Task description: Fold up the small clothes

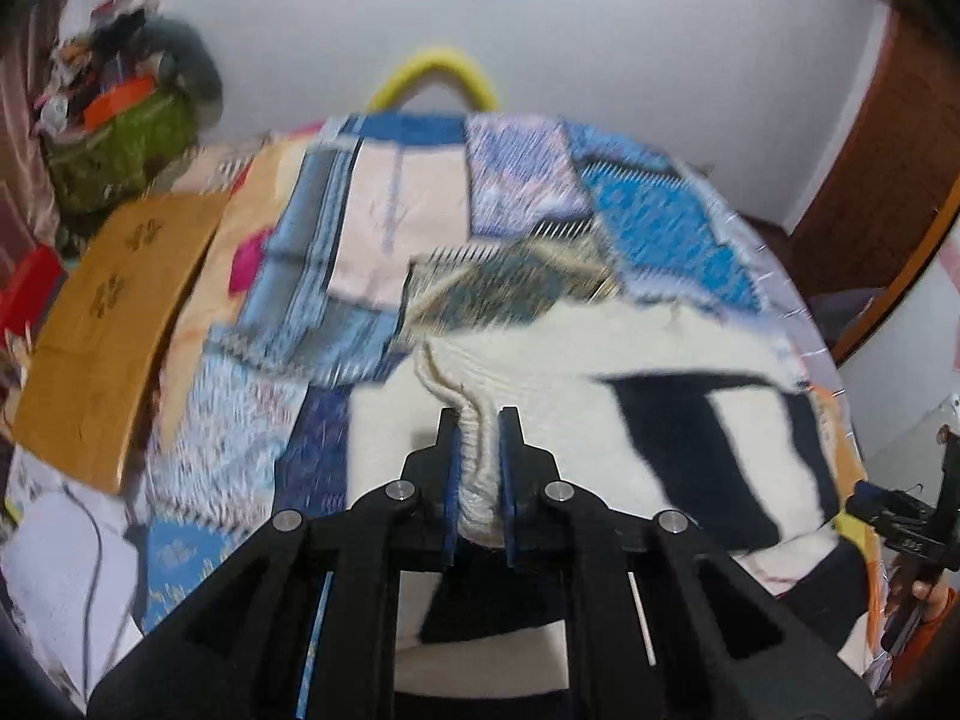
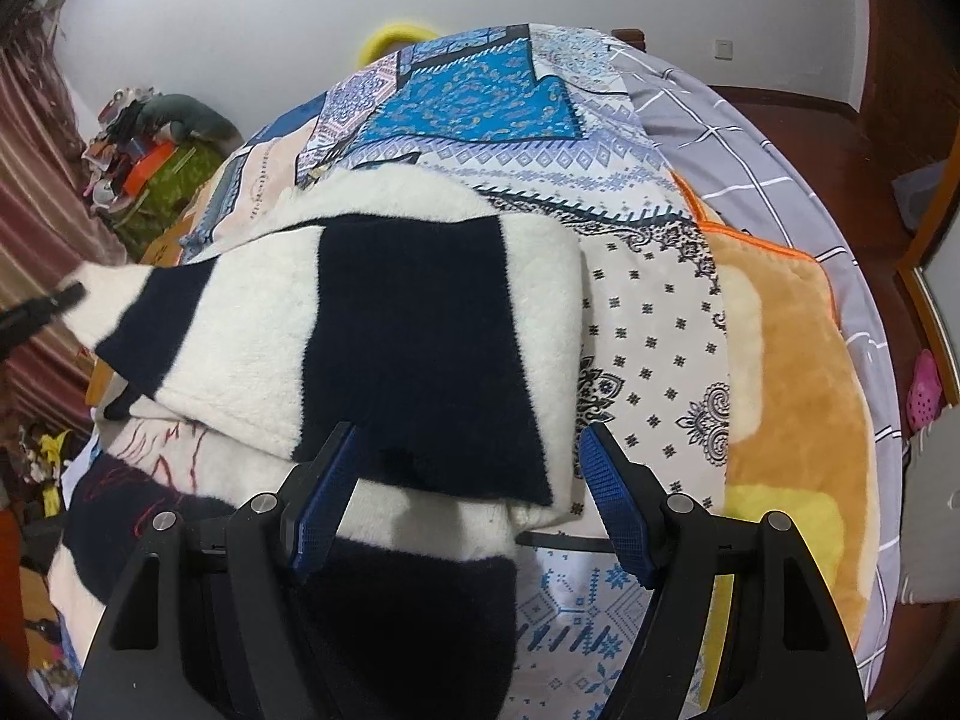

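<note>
A fuzzy white sweater with navy stripes [image 2: 408,336] lies folded over on the patterned bed cover [image 2: 474,90]. In the left wrist view my left gripper [image 1: 480,420] is shut on a bunched white edge of the sweater [image 1: 477,456]; the rest of the sweater [image 1: 690,432] spreads to the right. My right gripper [image 2: 468,438] is open, its blue pads on either side of the sweater's near navy edge, holding nothing. The left gripper's tip [image 2: 42,306] shows at the left edge of the right wrist view. The right gripper [image 1: 906,528] shows at the right edge of the left wrist view.
An orange plush blanket [image 2: 792,372] lies right of the sweater, over a grey checked sheet [image 2: 750,168]. A cardboard box [image 1: 102,324] sits at the bed's left. A green bin with clutter [image 1: 120,138] stands by the wall. The left wrist view is blurred.
</note>
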{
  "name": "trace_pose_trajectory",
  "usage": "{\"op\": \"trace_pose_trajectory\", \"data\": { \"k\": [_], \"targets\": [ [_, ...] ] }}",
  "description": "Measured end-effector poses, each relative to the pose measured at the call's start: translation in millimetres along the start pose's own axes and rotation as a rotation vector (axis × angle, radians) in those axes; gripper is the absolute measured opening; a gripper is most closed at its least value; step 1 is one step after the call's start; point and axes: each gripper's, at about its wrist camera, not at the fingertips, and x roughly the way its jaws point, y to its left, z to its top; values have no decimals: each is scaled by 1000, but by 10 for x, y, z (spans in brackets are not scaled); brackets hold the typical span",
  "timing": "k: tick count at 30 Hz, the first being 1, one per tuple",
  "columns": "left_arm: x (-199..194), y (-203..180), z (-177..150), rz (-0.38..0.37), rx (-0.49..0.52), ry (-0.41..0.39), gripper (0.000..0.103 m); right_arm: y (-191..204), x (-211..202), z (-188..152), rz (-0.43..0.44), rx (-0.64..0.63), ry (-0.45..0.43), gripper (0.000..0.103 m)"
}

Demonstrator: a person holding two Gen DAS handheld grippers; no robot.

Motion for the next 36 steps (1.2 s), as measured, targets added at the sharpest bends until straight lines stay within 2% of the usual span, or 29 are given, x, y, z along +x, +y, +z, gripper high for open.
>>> {"op": "trace_pose_trajectory", "data": {
  "k": [3,7,12,15,22,24,26,30,35,36],
  "targets": [
    [207,157,-123,-6,-43,69,11,61,8,3,-3,-16,4,71],
    [369,225,-230,-6,-60,119,11,137,18,24,-6,-30,5,71],
    [461,240,-319,45,-48,160,12,237,53,24,-10,-41,16,71],
    [413,269,-350,77,-37,162,12,296,42,23,-14,-55,19,71],
    [94,320,-363,77,-37,132,12,420,-102,59,-20,-72,-3,71],
    [-32,304,-367,79,-28,115,18,463,-145,59,-26,-82,-5,71],
    [-178,273,-377,80,-8,90,30,528,-217,45,-43,-99,-16,71],
    [-520,202,-397,69,34,24,42,636,-364,40,-63,-122,-40,71],
    [-854,163,-450,70,60,-32,76,719,-584,18,-101,-132,-82,74],
    [-897,163,-468,76,61,-35,78,726,-610,5,-109,-131,-86,74]
  ]
}}
